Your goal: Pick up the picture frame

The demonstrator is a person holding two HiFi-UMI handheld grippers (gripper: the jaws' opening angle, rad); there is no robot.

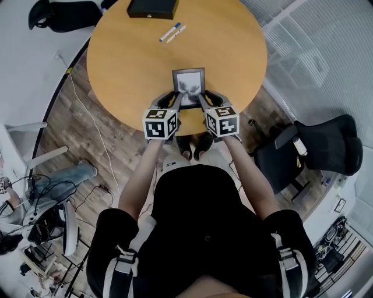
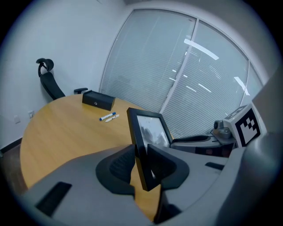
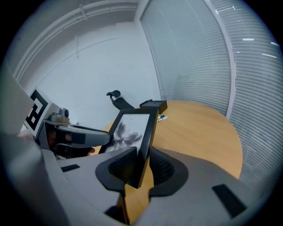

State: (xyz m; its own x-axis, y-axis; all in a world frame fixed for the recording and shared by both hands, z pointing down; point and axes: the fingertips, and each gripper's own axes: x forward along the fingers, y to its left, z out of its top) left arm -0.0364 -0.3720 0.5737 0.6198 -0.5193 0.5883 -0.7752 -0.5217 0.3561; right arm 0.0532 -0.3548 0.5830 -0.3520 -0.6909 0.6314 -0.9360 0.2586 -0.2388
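Observation:
The picture frame (image 1: 188,81) is black with a grey flower print, and it hangs lifted above the round wooden table (image 1: 128,64) between both grippers. My left gripper (image 1: 174,97) is shut on the frame's left edge, and the left gripper view shows that edge (image 2: 150,132) wedged between the pads (image 2: 142,164). My right gripper (image 1: 205,98) is shut on the opposite edge. In the right gripper view the frame (image 3: 132,128) stands tilted in the jaws (image 3: 141,165), with the left gripper (image 3: 84,134) across from it.
A black box (image 1: 152,8) and two markers (image 1: 172,32) lie at the table's far side. A black office chair (image 1: 320,145) stands to the right, another chair (image 1: 64,14) at the far left. Blinds (image 2: 190,70) cover the glass wall behind the table.

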